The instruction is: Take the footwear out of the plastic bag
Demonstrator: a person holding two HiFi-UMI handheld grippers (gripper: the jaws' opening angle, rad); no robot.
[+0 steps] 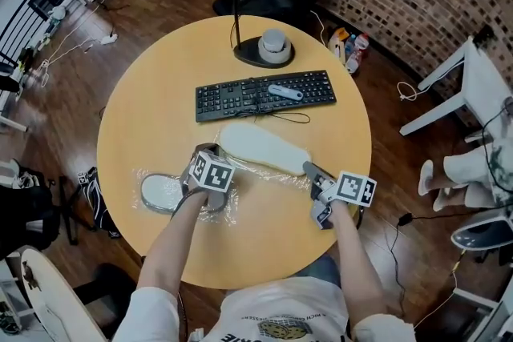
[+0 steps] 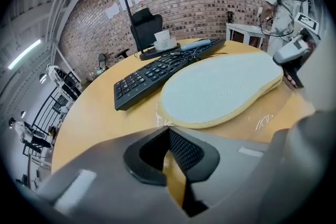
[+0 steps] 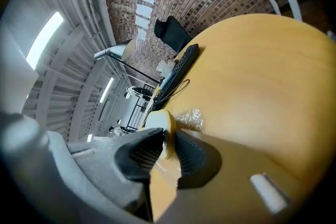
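A pale slipper (image 1: 264, 148) lies sole up in the middle of the round table (image 1: 152, 108), its left end over the clear plastic bag (image 1: 223, 212). A second slipper (image 1: 160, 192) lies inside the bag at the left. My left gripper (image 1: 207, 150) sits over the bag's mouth, jaws closed with the film (image 2: 160, 117) reaching up to their tips (image 2: 169, 136). My right gripper (image 1: 311, 171) holds the slipper's right end. In the right gripper view the slipper's rim (image 3: 160, 123) is pinched between the pads (image 3: 167, 147). The sole (image 2: 220, 89) fills the left gripper view.
A black keyboard (image 1: 264, 96) with a small light-blue object (image 1: 284, 92) on it lies just behind the slipper. A lamp base (image 1: 264, 52) holding a grey cup stands at the far edge. White furniture (image 1: 473, 92) stands on the floor at right.
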